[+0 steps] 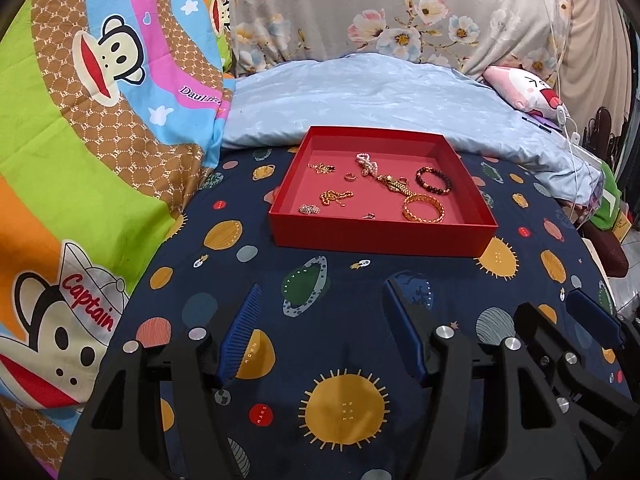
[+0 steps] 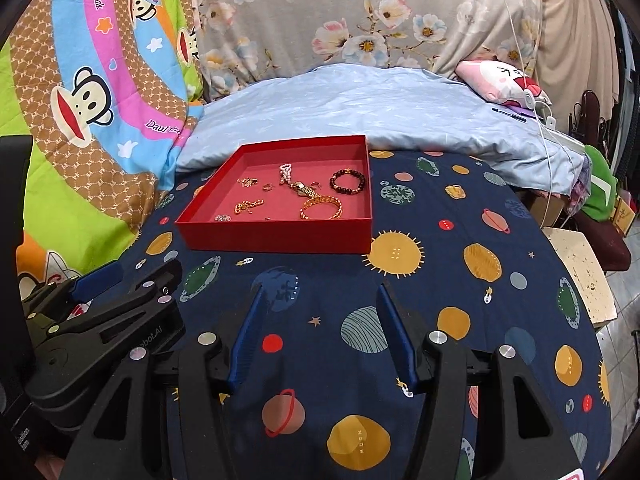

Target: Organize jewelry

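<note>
A shallow red tray sits on a navy planet-print sheet. Inside lie a gold bangle, a dark bead bracelet, a pink-white pearl piece, a gold watch, gold chains, a silver chain and small rings. My left gripper is open and empty, on the near side of the tray. My right gripper is open and empty, right of the left gripper.
A light blue pillow lies behind the tray. A cartoon monkey blanket rises on the left. A floral cushion stands at the back. A pink plush and white cable are at the right, near the bed edge.
</note>
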The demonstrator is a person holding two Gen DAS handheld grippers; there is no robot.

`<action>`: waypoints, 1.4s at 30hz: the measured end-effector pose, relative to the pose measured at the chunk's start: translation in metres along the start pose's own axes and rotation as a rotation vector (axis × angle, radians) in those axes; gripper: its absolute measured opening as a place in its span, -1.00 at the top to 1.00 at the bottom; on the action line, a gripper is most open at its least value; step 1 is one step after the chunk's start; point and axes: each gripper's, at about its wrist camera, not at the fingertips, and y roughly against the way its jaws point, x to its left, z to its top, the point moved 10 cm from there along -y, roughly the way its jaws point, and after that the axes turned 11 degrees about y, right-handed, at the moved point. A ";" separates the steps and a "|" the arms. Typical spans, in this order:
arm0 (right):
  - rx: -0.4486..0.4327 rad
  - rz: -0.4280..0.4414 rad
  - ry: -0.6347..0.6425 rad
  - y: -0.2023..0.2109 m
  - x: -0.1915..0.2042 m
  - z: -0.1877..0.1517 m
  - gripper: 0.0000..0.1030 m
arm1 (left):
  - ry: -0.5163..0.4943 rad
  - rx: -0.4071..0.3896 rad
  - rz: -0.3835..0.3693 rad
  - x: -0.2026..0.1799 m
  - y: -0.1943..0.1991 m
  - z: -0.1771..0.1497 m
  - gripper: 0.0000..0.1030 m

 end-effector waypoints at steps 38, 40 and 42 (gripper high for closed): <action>-0.017 -0.167 0.018 -0.061 -0.029 0.007 -0.66 | 0.012 -0.025 0.120 0.012 -0.061 0.007 -0.80; -0.014 -0.173 0.027 -0.063 -0.028 0.003 -0.66 | 0.002 -0.026 0.126 0.012 -0.062 0.004 -0.80; -0.008 -0.170 0.029 -0.064 -0.027 -0.001 -0.66 | 0.003 -0.027 0.130 0.013 -0.063 0.001 -0.80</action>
